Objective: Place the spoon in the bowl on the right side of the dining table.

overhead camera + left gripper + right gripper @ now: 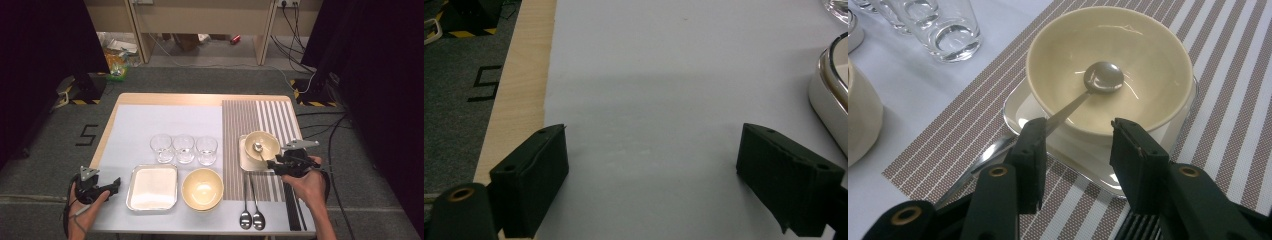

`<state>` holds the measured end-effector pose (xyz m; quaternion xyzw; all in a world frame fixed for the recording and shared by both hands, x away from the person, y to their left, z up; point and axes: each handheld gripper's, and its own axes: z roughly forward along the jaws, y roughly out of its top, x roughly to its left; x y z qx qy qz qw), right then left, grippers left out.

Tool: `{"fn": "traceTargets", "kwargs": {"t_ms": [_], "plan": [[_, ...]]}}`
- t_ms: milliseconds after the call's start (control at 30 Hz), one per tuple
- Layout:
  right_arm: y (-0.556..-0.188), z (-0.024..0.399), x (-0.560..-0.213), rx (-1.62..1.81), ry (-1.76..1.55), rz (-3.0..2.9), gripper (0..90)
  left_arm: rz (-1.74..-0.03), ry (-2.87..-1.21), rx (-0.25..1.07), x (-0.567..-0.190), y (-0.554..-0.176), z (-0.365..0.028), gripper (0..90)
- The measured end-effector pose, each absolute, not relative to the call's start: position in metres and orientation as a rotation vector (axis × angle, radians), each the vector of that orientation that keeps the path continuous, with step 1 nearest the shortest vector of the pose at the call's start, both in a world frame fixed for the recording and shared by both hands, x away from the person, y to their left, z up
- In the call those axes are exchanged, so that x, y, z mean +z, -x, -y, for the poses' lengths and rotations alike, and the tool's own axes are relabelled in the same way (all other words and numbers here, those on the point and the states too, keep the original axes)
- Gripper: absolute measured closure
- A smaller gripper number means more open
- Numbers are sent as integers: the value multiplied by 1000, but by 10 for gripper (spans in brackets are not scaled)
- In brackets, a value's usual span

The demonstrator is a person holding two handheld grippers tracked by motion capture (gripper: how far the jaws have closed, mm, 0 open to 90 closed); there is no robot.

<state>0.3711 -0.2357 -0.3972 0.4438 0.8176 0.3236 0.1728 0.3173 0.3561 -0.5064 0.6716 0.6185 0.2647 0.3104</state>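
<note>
High view: the table carries a striped mat, a metal tray, a big bowl, three glasses and two spare spoons; on the mat a small bowl sits on a square plate. A spoon lies in that bowl, handle over the rim and passing the right gripper, whose jaws are parted, not clamping it; the left gripper rests released over bare table.
</note>
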Motion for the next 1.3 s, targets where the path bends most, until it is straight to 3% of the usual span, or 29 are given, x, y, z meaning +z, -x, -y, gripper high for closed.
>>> {"fn": "traceTargets", "kwargs": {"t_ms": [1300], "plan": [[-355, 280, -396, 927, -1359, -2246, 576, -1635, -1771, 696, -507, -318, -356, 122]]}}
